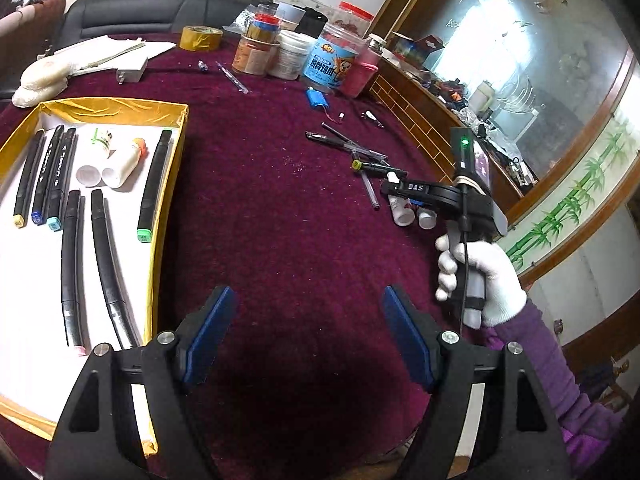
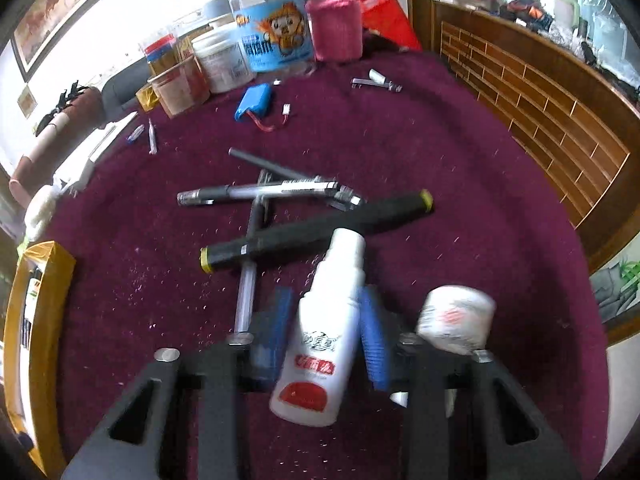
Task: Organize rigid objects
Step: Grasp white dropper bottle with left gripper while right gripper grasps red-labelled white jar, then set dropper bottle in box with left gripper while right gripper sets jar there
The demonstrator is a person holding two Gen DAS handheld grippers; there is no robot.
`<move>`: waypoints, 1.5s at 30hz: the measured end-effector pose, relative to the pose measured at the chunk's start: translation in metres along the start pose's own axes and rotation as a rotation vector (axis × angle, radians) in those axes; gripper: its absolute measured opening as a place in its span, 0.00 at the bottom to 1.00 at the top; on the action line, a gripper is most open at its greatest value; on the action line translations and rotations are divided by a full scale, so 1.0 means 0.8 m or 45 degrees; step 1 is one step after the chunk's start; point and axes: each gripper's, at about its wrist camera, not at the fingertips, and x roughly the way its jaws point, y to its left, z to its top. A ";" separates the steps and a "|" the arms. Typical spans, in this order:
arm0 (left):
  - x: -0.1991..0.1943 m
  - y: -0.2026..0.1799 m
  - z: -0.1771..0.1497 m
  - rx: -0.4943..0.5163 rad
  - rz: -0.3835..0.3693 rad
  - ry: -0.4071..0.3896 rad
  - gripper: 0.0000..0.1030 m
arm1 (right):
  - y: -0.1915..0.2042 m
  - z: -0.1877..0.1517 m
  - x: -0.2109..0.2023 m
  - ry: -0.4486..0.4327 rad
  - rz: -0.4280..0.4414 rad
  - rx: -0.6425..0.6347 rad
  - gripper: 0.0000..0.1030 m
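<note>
My right gripper is shut on a white spray bottle with a red label, its blue pads pressing both sides. The bottle's nozzle overlaps a black marker with yellow ends. A second small white bottle, blurred, sits just right of the right finger. Loose pens lie crossed beyond the marker. In the left wrist view my left gripper hangs open and empty over bare maroon cloth. The yellow box to its left holds several markers and small bottles. The right gripper shows there in a white-gloved hand.
Jars, tubs and a tape roll crowd the table's far edge. A blue battery pack with red wires lies mid-table. A brown wooden cabinet borders the right side. The yellow box is at the far left in the right wrist view.
</note>
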 end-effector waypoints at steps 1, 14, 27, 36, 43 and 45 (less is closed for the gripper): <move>0.002 0.000 0.000 -0.004 -0.001 0.004 0.74 | 0.001 -0.004 -0.002 0.000 0.035 0.012 0.28; 0.033 -0.006 -0.006 0.018 -0.004 0.105 0.74 | 0.041 -0.056 -0.068 0.085 0.548 0.010 0.28; 0.138 -0.035 0.035 0.092 0.099 0.231 0.74 | -0.094 -0.012 -0.062 -0.065 0.079 0.280 0.63; 0.140 -0.038 0.029 0.178 0.042 0.204 0.30 | -0.079 -0.006 -0.028 -0.004 0.056 0.230 0.37; 0.102 -0.024 0.021 0.100 -0.100 0.130 0.29 | -0.079 -0.021 -0.038 0.000 0.103 0.226 0.30; 0.083 -0.025 0.022 0.092 -0.164 0.078 0.30 | -0.073 -0.025 -0.045 -0.012 0.139 0.212 0.30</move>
